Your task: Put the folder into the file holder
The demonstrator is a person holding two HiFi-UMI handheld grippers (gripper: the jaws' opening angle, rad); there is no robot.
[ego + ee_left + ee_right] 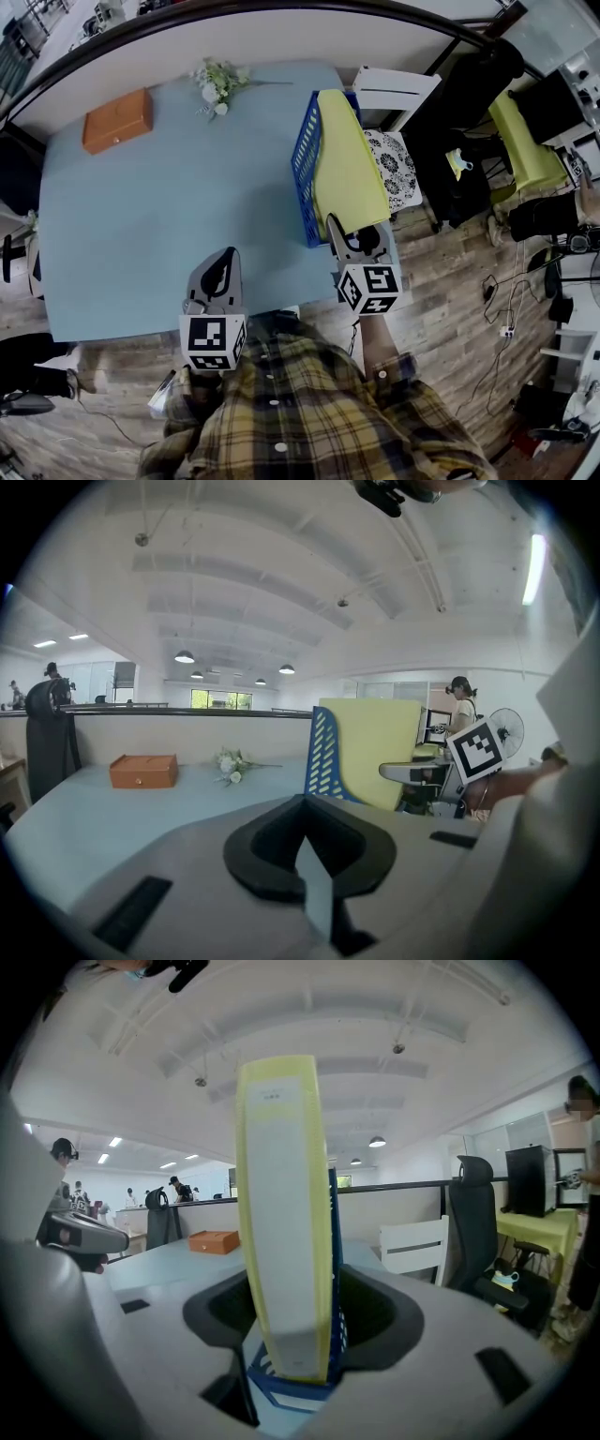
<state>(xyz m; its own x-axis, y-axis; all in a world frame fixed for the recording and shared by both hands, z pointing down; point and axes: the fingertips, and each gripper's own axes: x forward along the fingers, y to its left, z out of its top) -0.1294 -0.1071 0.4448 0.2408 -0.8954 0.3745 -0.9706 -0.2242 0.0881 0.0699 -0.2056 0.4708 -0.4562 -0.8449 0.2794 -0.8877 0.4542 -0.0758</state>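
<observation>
A yellow folder (347, 169) stands on edge in the blue mesh file holder (307, 178) at the right edge of the light blue table (169, 225). My right gripper (337, 230) is at the folder's near end. In the right gripper view the folder (281, 1213) rises between the jaws of that gripper (291, 1335) with a gap on each side, so it is open; the holder (281, 1387) shows below. My left gripper (222, 267) hovers at the table's front edge, shut and holding nothing. Its own view has the folder (370, 752) and holder (323, 757) ahead to the right.
An orange box (117, 120) lies at the table's far left and a small flower bunch (218, 84) at the far middle. Beyond the right edge stand a white chair (394, 94), a patterned cushion (394, 164) and a black office chair (469, 103). Cables lie on the wooden floor.
</observation>
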